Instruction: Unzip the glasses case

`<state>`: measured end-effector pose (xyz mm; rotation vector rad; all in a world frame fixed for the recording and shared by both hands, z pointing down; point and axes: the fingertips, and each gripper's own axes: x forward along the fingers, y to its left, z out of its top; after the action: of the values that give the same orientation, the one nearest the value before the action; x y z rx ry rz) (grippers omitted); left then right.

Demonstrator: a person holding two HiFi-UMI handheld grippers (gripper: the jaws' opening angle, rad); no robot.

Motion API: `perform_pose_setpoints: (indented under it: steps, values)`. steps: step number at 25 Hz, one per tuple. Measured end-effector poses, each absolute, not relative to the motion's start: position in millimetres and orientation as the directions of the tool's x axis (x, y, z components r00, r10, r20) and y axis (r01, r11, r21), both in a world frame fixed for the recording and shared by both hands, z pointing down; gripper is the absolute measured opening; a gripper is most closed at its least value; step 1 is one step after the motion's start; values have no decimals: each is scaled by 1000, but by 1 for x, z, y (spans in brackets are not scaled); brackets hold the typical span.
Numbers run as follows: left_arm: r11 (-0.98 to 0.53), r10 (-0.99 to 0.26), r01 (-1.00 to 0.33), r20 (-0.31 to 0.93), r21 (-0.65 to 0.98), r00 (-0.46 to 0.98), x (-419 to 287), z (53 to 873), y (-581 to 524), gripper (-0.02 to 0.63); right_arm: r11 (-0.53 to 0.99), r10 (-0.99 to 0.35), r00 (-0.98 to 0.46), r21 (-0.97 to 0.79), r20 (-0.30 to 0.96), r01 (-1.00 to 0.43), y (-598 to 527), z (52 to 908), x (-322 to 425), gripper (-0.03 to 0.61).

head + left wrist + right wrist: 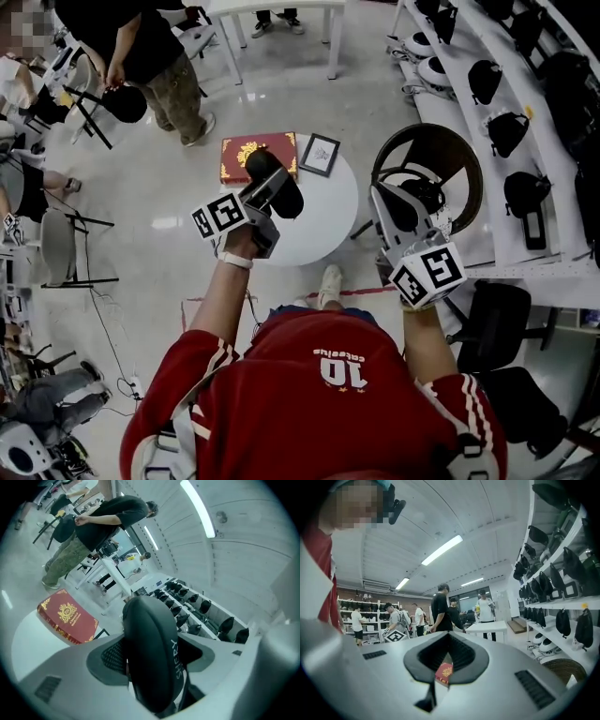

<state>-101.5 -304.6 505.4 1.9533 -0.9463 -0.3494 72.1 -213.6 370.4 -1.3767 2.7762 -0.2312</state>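
In your red jersey [319, 394], you hold both grippers up over a small round white table [330, 214]. Your left gripper [263, 199] is clamped on the black glasses case [277, 184], its jaws spread wide and pressing on the case's two broad sides. The case is off the table, in the air above its near left edge.

In the head view the case's long axis runs on a diagonal from upper left to lower right, crosswise to the line of the jaws. In the left gripper view the glasses case [152, 653] stands nearly up and down between the jaws, its top leaning a little left and rising clear above them. A seam runs the length of the edge facing the camera, with pale lettering beside it.

Your right gripper [392, 202] is off to the right of the table, well apart from the case. The right gripper view shows the right gripper [449, 637] with its jaws brought together at the tips and nothing held between them.

On the table's far side lies a red box with a gold crest [236, 157], and a small dark picture frame [319, 154] is just beside it. To the right stands a round dark chair [454, 157], and past it are white shelves of black gear [506, 131]. At the far left a standing person in a dark shirt [141, 47] faces away.
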Motion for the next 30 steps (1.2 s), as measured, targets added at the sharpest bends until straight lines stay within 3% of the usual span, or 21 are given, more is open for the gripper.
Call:
perform_pose_setpoints:
  steps: [18, 30]
  values:
    - [-537, -724, -385, -177, 750, 666, -127, 354, -253, 314, 632, -772, -628, -11, -101, -775, -162, 311, 28, 17]
    - [-631, -674, -331, -286, 702, 681, -115, 283, -229, 314, 719, -695, -719, 13, -13, -695, -143, 333, -25, 79]
